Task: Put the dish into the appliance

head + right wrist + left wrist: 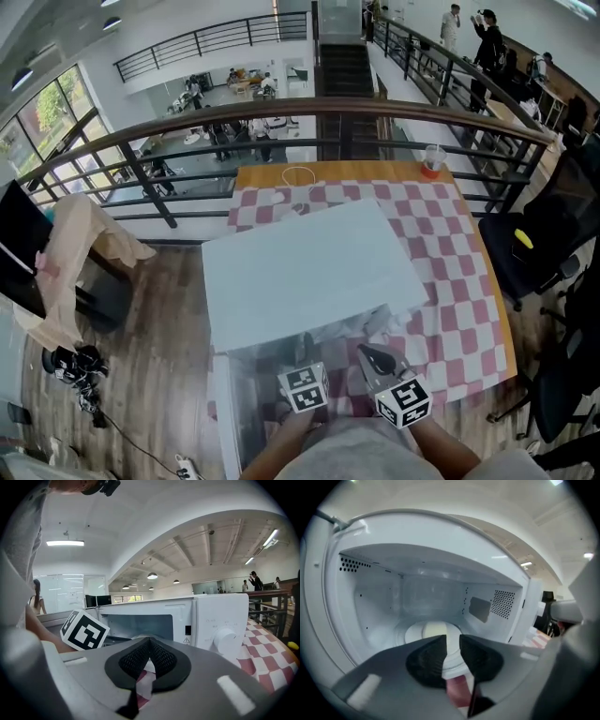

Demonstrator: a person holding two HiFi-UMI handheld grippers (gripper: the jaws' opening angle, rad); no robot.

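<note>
My L gripper [452, 641]: jaws a slit apart, nothing btwn them; my R gripper [149, 643] is closed, empty. The dish [432, 631] sits inside the open microwave [375, 606], centre of its floor

No legible words or numbers. Only sign: small black warning triangle [186, 640] on the front panel of the white box-shaped microwave oven [220, 616], left of its round white dial [226, 641]. Faint print above the dial is too small to read.

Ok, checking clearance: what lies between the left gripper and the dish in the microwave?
Nothing: the left gripper view shows the left gripper empty, jaws slightly apart, with the dish straight beyond inside the microwave.
</note>
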